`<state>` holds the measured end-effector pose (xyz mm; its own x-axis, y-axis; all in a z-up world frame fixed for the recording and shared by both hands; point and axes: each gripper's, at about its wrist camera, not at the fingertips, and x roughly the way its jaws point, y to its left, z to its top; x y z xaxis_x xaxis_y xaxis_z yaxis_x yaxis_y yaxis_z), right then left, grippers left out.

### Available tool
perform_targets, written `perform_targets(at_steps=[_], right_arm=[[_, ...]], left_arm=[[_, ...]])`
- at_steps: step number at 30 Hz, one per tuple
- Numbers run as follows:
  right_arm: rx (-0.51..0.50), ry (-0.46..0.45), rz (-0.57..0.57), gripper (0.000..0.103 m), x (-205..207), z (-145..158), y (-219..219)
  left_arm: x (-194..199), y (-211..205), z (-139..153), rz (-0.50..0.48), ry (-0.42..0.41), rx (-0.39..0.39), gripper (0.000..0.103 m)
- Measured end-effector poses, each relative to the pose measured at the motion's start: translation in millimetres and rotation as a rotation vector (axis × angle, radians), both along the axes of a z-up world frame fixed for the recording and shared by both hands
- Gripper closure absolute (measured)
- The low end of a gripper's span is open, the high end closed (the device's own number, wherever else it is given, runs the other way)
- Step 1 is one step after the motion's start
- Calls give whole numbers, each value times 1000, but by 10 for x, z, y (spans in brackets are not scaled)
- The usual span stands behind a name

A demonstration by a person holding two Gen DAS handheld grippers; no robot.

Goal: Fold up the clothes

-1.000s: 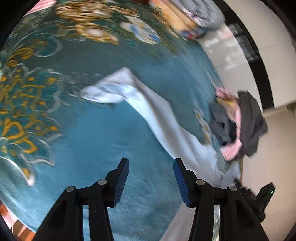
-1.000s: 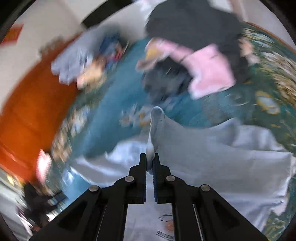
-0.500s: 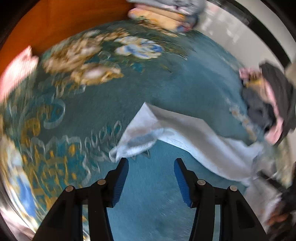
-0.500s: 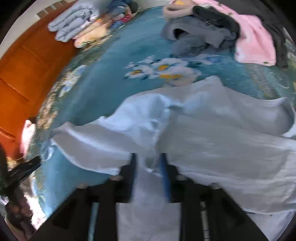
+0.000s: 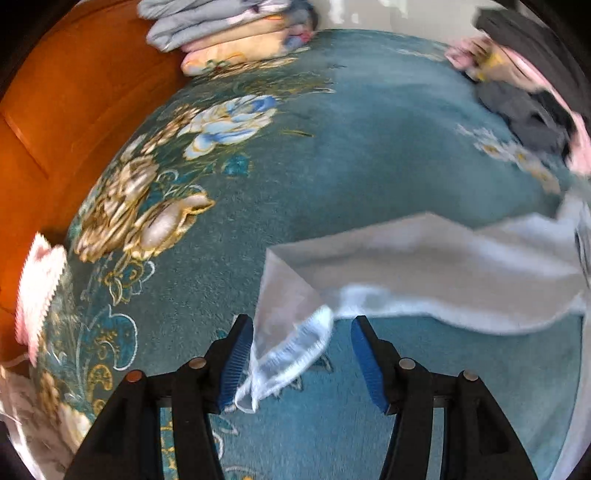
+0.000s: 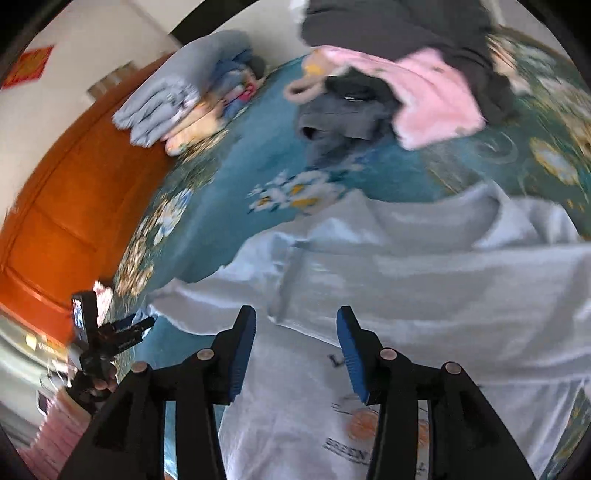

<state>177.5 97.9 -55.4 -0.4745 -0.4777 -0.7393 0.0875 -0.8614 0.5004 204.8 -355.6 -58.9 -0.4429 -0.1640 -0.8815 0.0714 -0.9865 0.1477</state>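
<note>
— Nearest the left tool (image 5: 301, 363)?
— Spread wide, blue pads well apart, nothing pinched. Between them, the ribbed cuff (image 5: 295, 350) of a sleeve (image 5: 424, 266), brushing or just beside the left-hand pad (hard to tell which through the blur). Lined up, most likely, for a grip on that cuff.

— And the right tool (image 6: 295, 350)?
— Likewise wide open and holding nothing. Hovering over the chest of the white sweatshirt (image 6: 424, 295), above its printed logo (image 6: 369, 424).

— Why spread out like that?
— Laid front-up and fairly flat across the teal floral bedspread (image 5: 369, 155), sleeve stretched out sideways: a sensible layout for folding, sleeves in over the body. Fits equally a garment just flattened and one with a fold pending (no crease across the body visible either way).

— Further off?
— A loose heap of pink, grey and dark clothes (image 6: 399, 85) beyond the collar, apart from the sweatshirt. Past that, a folded stack of bedding (image 5: 225, 33) against the orange wooden headboard (image 5: 74, 110).

— Anything else?
— The other handheld rig with a hand (image 6: 96, 380) gripping it, at the left edge of the right view.
</note>
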Motion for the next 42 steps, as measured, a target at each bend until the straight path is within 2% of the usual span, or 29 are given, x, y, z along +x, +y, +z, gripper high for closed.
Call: perform_targets(at_steps=[2,3,4,8,10,12,16,19,21,24,27,29,32,35,39,42], right_arm=[[-9,-20,-31,56,42,-51,118],[-12,-26,-38,56,61,-72,158],[-16,-29,-43,56,81,-89,193],[-35,-37,-76,56,146,-134,361],[-47,-45,-93,56,165,-165,439],[-57,-56,-110,56,181,-194,517],[-82,-62,-151,56,250,-209,755],[-103,-66,-195,56,306,-212,981],[-131,-69,-249,56,360,-216,1210],[-138,-66,-300,56,442,-199,1452],[-146,-65,-334,56,532,-209,1655],[-154,-65,-352,56,593,-227,1778],[-174,-72,-369,56,681,-275,1905],[-186,-67,-384,56,775,-295,2058],[-192,-55,-411,56,889,-309,2252],[-195,-46,-433,56,969,-318,2402]], left_arm=[[-43,-95,-23,64,-14,17,44],[-48,-135,-29,83,-19,29,48],[-36,-157,-29,88,-22,46,56],[46,-238,65,103,-6,154,70],[35,-280,114,126,-5,161,87],[0,-340,148,155,-13,176,98],[77,-482,405,247,23,414,99],[148,-327,785,216,54,593,99],[169,-96,1081,144,64,701,99],[149,400,1531,-14,55,811,99],[60,1078,1925,-203,48,871,99],[-28,1455,2053,-285,32,897,99],[-236,2152,2134,-399,-14,915,99],[-411,2895,2045,-488,-97,929,99],[-508,3775,1794,-583,-207,888,99],[-572,4257,1520,-616,-281,873,99]])
